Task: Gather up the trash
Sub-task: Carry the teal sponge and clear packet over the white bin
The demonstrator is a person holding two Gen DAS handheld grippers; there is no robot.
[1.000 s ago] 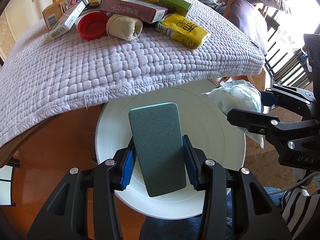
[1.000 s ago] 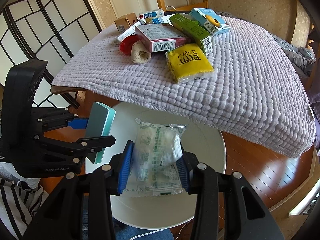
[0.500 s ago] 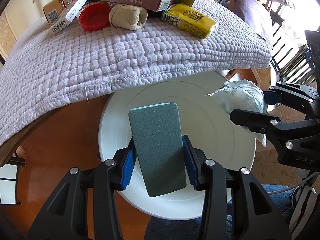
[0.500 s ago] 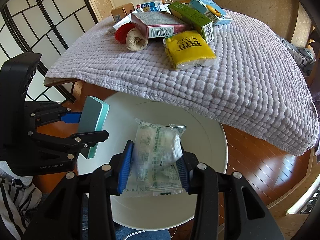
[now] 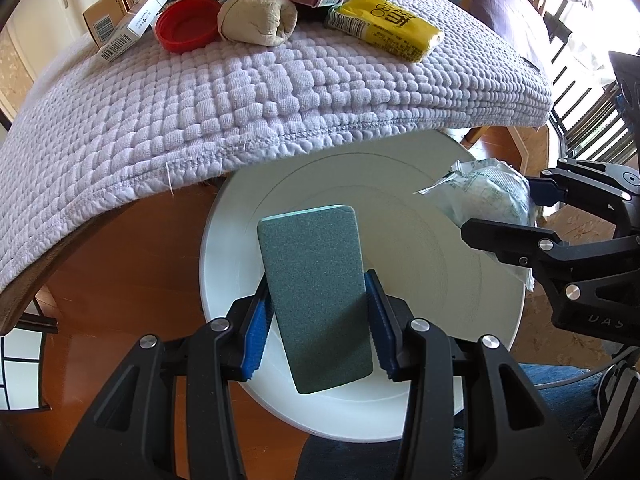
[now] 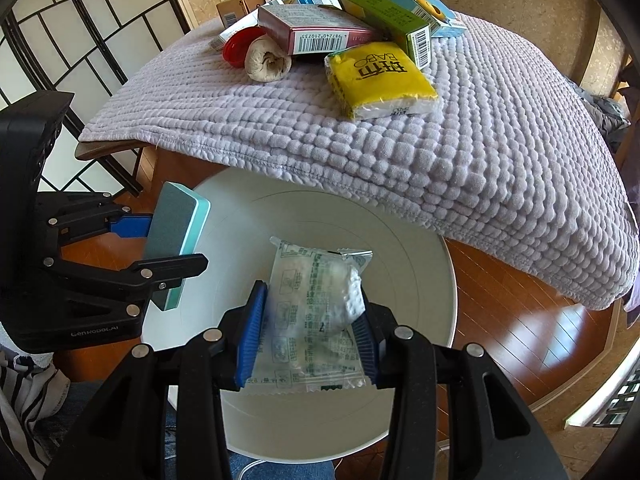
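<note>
My left gripper (image 5: 316, 320) is shut on a dark green sponge block (image 5: 316, 296) with a mint edge, held over the open white bin (image 5: 420, 208). The same sponge (image 6: 174, 236) shows at the left of the right wrist view. My right gripper (image 6: 310, 338) is shut on a crinkled clear plastic packet (image 6: 316, 308) with green print, also above the white bin (image 6: 408, 248). That packet (image 5: 486, 190) appears at the right of the left wrist view, pinched between the right gripper's black fingers (image 5: 508, 236).
A lilac quilted cloth (image 6: 440, 140) covers the wooden table above the bin. On it lie a yellow tissue pack (image 6: 380, 76), a pink box (image 6: 316, 28), a green box (image 6: 384, 16), a red lid (image 5: 186, 30), a beige rolled cloth (image 5: 258, 20) and other cartons. Wooden floor (image 6: 520, 328) surrounds the bin.
Both grippers have sunk toward the bin with their loads, so the bin looks larger and the table's items have slid toward the top of both views. Both grips are unchanged.
</note>
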